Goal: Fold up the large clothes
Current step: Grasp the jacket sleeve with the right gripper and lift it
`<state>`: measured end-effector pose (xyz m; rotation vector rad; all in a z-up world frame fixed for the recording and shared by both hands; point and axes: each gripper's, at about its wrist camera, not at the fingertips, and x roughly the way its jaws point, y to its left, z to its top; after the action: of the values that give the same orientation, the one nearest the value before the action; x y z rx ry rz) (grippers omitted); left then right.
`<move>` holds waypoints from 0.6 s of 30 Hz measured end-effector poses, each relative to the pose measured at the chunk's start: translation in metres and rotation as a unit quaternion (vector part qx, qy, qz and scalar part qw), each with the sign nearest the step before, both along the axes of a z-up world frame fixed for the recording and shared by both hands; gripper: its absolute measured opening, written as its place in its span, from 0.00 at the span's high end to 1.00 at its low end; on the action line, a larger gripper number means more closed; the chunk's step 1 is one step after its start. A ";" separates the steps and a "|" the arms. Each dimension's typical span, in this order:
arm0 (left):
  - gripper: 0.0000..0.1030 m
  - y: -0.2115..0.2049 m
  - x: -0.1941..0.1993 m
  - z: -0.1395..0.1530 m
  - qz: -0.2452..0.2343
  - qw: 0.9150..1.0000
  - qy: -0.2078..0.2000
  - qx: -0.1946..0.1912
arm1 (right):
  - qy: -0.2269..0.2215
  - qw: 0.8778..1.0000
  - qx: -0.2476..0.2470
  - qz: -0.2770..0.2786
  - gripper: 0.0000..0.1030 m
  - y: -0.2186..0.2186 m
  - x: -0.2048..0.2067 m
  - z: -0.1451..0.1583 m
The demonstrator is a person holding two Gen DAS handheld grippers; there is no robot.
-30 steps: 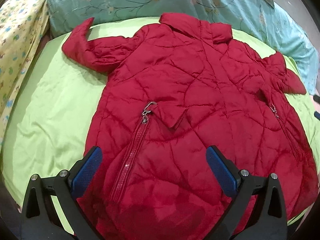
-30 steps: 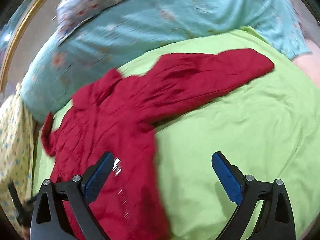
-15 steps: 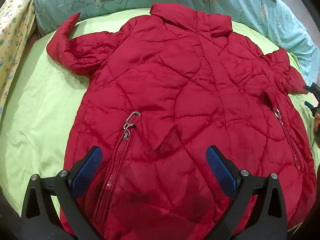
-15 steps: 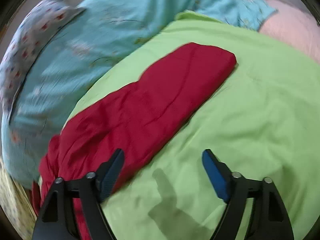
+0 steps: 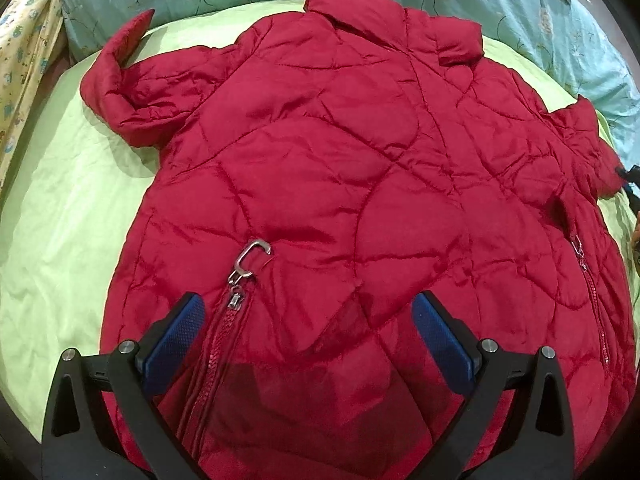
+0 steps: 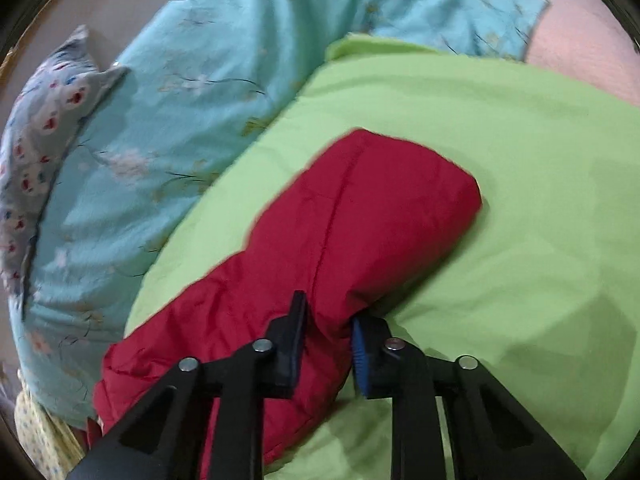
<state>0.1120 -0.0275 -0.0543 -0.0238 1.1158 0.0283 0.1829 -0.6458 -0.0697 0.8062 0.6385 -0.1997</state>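
A red quilted jacket (image 5: 340,168) lies spread flat on a lime-green sheet (image 5: 60,216), collar toward the far side, its left sleeve (image 5: 120,92) bent up at the cuff. My left gripper (image 5: 308,332) is open and hovers over the jacket's lower front, beside a pocket zipper with a metal pull (image 5: 248,260). My right gripper (image 6: 328,336) is shut on the jacket's right sleeve (image 6: 360,216), pinching it a short way behind the cuff, which rests on the sheet (image 6: 520,160).
A teal floral quilt (image 5: 520,8) is bunched along the far side of the bed, also in the right wrist view (image 6: 160,140). A yellow patterned cloth (image 5: 20,60) lies at the far left. A patterned pillow (image 6: 36,128) and pink bedding (image 6: 580,40) border the sheet.
My right gripper moved in over the right sleeve and closed on it. My left gripper shifted slightly over the jacket and stayed open.
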 end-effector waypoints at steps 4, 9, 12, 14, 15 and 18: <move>0.00 0.001 0.002 0.000 -0.003 1.000 -0.001 -0.011 | -0.050 0.998 -0.015 0.045 0.90 0.023 -0.009 0.031; 0.00 0.004 0.003 0.001 -0.003 1.000 0.001 -0.024 | -0.093 0.990 -0.028 0.105 0.90 0.071 -0.015 0.073; 0.00 0.008 0.001 0.005 0.000 0.999 -0.006 -0.032 | -0.113 0.981 -0.040 0.154 0.90 0.112 -0.018 0.096; 0.00 0.011 -0.001 0.009 0.000 0.999 -0.013 -0.039 | -0.120 0.974 -0.045 0.189 0.90 0.142 -0.018 0.108; 0.00 0.014 -0.002 0.012 0.001 0.999 -0.017 -0.042 | -0.122 0.971 -0.044 0.203 0.90 0.155 -0.017 0.112; 0.00 0.021 -0.005 0.019 0.003 0.998 -0.029 -0.048 | -0.120 0.959 -0.041 0.254 0.90 0.205 -0.010 0.121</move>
<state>0.1074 -0.0067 -0.0351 -0.1134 1.0582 -0.0217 0.1727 -0.4408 0.0515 0.5533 0.5835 0.3344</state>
